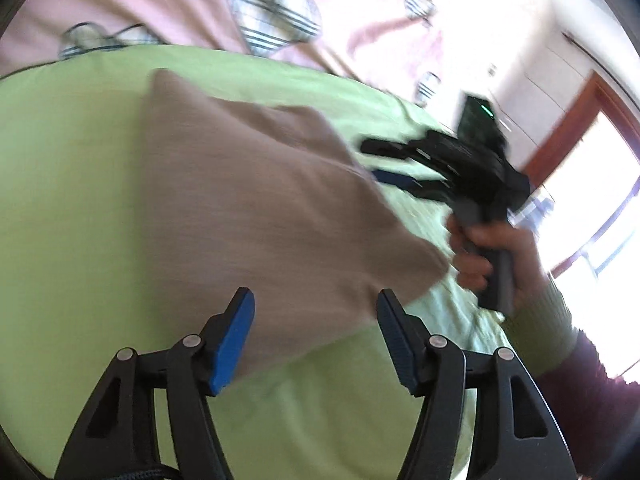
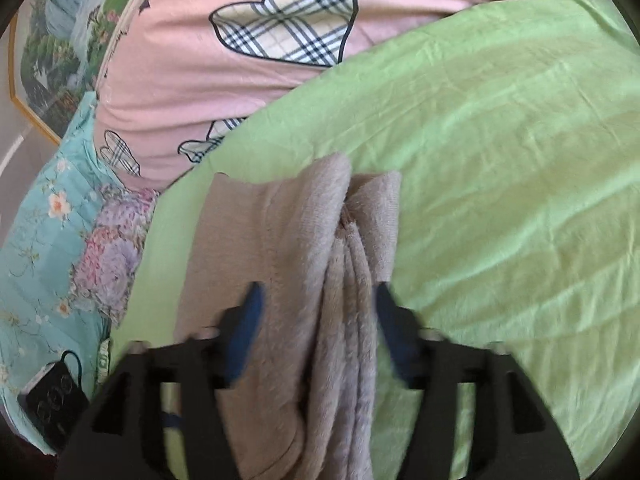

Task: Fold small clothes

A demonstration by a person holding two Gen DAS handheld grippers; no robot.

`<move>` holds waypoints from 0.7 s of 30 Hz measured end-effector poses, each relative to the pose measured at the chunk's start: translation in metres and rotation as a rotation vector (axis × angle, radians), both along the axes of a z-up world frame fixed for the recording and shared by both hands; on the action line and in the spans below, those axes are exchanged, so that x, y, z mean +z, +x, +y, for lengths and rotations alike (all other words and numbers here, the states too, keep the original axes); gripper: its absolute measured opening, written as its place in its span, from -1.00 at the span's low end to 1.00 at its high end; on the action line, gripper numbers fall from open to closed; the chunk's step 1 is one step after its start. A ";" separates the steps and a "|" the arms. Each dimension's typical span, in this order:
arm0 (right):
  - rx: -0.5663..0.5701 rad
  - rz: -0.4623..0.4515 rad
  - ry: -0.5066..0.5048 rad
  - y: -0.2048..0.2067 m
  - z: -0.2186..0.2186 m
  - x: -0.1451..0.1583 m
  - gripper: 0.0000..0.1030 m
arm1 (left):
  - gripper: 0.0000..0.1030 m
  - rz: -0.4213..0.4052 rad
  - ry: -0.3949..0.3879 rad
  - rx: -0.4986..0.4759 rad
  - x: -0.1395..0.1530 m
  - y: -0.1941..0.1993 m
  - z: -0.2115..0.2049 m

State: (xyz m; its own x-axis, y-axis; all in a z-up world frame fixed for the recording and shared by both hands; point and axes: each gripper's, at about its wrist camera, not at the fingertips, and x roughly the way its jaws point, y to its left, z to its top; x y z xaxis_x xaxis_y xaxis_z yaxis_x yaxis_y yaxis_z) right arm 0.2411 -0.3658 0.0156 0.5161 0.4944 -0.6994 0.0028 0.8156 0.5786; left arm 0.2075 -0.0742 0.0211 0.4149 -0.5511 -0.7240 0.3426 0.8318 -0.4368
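A taupe fleece garment (image 1: 256, 200) lies folded on a light green sheet (image 1: 72, 184). My left gripper (image 1: 316, 320) is open, its blue pads apart just above the garment's near edge, holding nothing. My right gripper (image 1: 384, 160) shows at the right of the left wrist view, held by a hand, at the garment's far side. In the right wrist view the right gripper (image 2: 318, 320) is open, its jaws either side of the garment's (image 2: 288, 248) bunched folds. The frames are motion-blurred.
A pink quilt with plaid hearts (image 2: 240, 80) lies beyond the green sheet (image 2: 500, 160). A blue floral cover (image 2: 44, 248) and a black device with a cable (image 2: 52, 400) are at the left. A bright window and wooden door frame (image 1: 580, 128) are at the right.
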 end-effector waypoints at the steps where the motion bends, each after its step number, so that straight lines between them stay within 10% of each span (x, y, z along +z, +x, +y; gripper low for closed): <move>1: 0.005 0.002 0.008 -0.001 0.001 0.000 0.43 | 0.24 0.003 0.004 0.027 -0.001 0.006 0.008; 9: 0.011 0.039 0.031 -0.007 0.007 -0.012 0.43 | 0.37 0.040 0.006 0.131 -0.008 0.031 0.035; 21: 0.101 0.119 0.126 0.012 0.020 -0.045 0.47 | 0.63 0.250 -0.210 0.107 -0.073 0.120 0.044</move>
State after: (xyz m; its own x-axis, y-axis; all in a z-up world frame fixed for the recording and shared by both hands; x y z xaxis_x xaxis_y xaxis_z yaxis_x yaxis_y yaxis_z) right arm 0.2534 -0.3463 -0.0298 0.3765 0.6270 -0.6820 -0.0010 0.7364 0.6765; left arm 0.3271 -0.0304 -0.0520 0.3024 -0.6615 -0.6863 0.1189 0.7405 -0.6614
